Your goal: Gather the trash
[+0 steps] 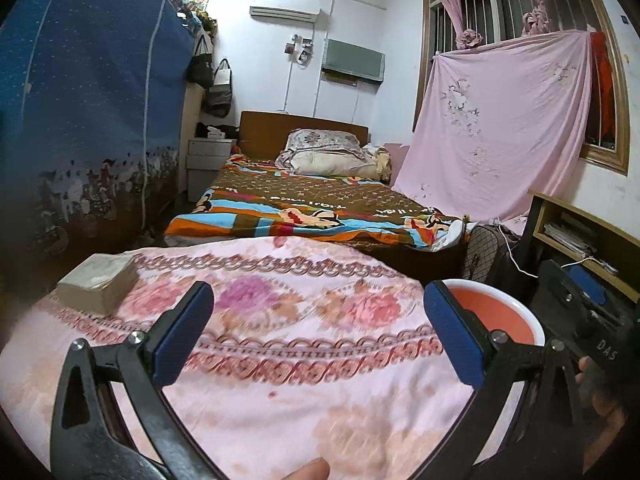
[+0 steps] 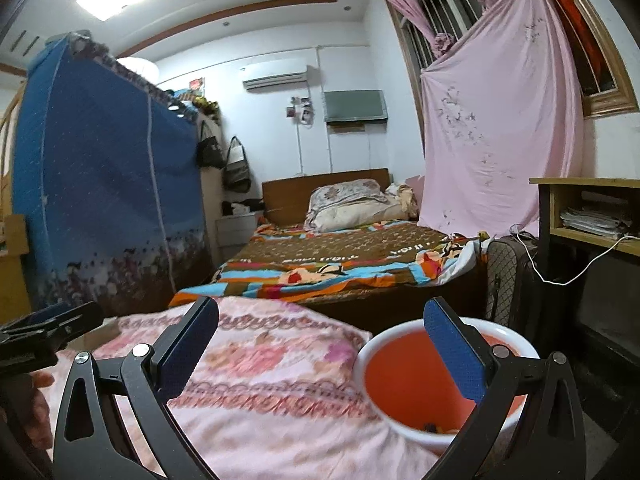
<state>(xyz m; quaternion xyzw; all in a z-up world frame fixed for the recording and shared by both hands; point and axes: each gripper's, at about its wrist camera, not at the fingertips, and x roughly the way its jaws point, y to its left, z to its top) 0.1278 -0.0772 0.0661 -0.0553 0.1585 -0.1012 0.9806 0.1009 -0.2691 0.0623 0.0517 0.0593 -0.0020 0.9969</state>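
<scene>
Now both your left gripper [image 1: 318, 336] and right gripper [image 2: 320, 350] gape empty; the basin [image 2: 370, 354], lower right, holds scraps already, and no loose trash shows.

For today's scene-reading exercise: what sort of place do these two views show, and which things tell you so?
Most likely a lived-in home bedroom. A bed with a wooden headboard and pillows stands at the back, a blue fabric wardrobe fills the left side, and an air conditioner hangs on the far wall.
</scene>
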